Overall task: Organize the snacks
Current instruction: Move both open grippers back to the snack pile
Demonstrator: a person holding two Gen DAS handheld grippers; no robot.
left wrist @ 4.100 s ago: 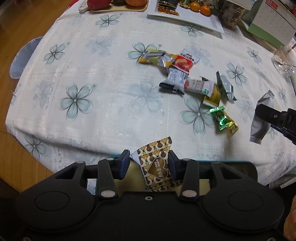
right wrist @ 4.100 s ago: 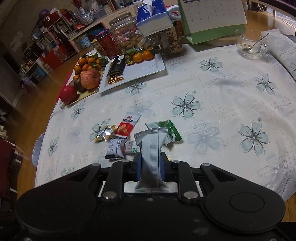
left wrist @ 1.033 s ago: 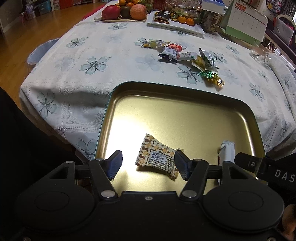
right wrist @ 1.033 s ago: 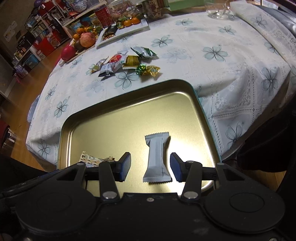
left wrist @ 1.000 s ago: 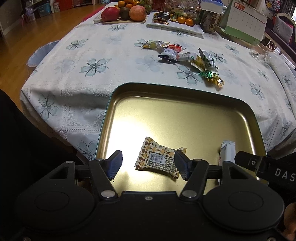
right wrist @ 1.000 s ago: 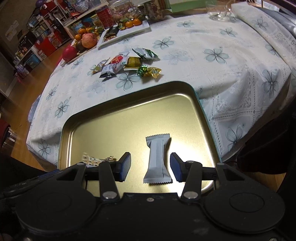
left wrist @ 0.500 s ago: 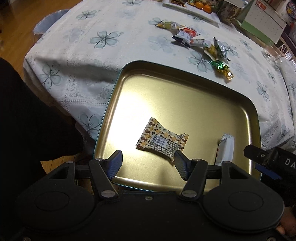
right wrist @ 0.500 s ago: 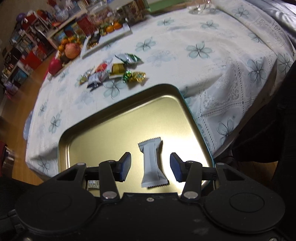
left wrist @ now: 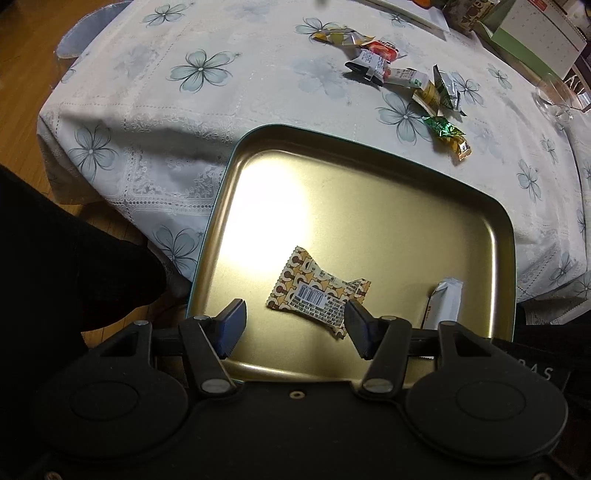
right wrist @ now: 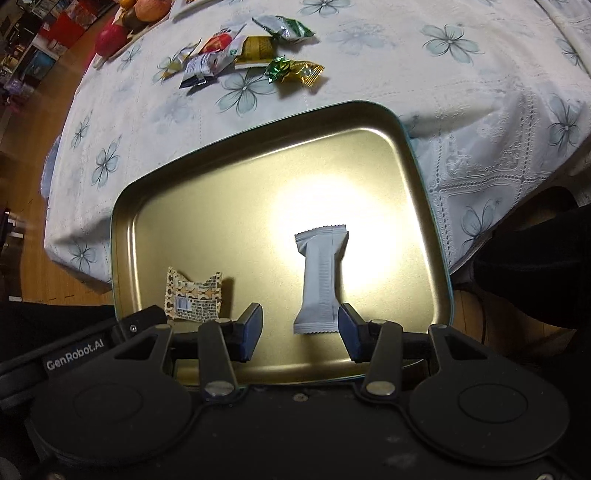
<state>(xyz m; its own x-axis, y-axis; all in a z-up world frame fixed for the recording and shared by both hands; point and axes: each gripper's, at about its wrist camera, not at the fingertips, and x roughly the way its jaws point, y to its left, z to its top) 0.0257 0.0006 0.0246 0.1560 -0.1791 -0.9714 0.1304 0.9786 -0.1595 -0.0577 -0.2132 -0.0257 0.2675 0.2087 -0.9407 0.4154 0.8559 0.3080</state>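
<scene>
A gold metal tray sits at the table's near edge; it also shows in the right wrist view. A brown patterned snack packet lies in the tray, barcode up, also seen in the right wrist view. A grey bar wrapper lies in the tray to its right, partly seen in the left wrist view. My left gripper is open and empty above the packet. My right gripper is open and empty above the bar's near end. Several loose snacks lie on the tablecloth beyond, also in the right wrist view.
A flowered white tablecloth covers the table. A calendar stand and a glass stand at the far right. Fruit on a plate sits at the far left. A dark trouser leg is at the left, wooden floor beyond.
Both grippers have let go of their snacks, which now lie in the tray. Over the last second both open grippers have lifted and tilted down over the tray.
</scene>
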